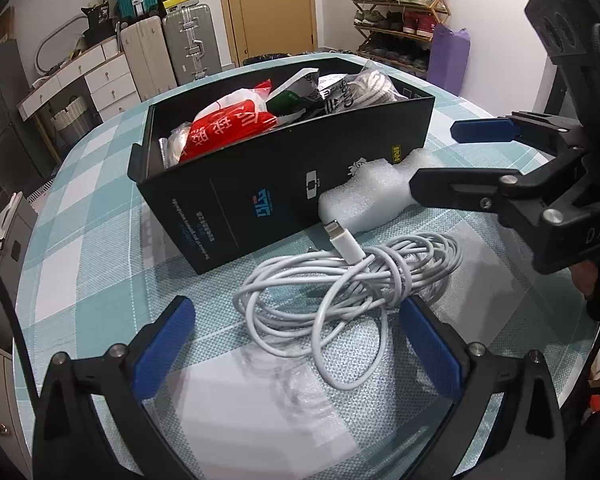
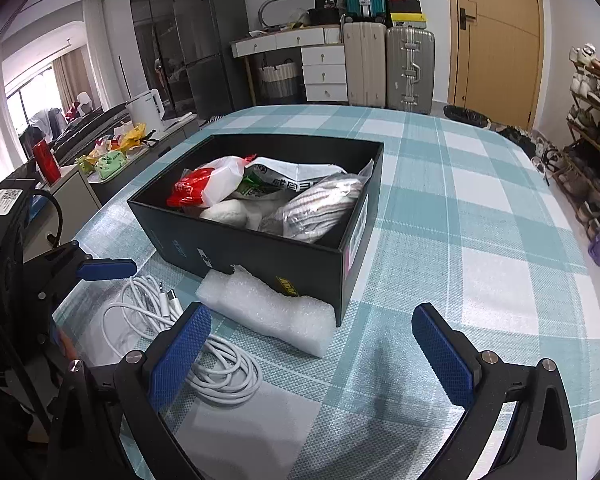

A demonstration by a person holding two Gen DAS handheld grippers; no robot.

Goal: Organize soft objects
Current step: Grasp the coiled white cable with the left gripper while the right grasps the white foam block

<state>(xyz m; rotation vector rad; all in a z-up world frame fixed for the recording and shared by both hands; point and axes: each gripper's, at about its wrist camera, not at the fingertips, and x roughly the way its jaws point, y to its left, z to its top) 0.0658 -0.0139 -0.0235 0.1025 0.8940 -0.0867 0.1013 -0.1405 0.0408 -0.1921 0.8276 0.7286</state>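
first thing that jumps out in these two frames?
The black box in the middle of the plaid tablecloth, already stuffed with a red-and-white bag and other soft packets. Right against its near side lies a white foam sheet, with a coiled white cable loose on the cloth beside it. Both open tools frame this: the left hand-held gripper over the cable, the right hand-held gripper near the foam.

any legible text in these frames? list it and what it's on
"DAS": right gripper body, cut off at frame edge.
"30": black bag on the dresser.
Red bag in the black box: white Chinese characters, unreadable.
Box side print and end label: too small.
QR sticker: unreadable.
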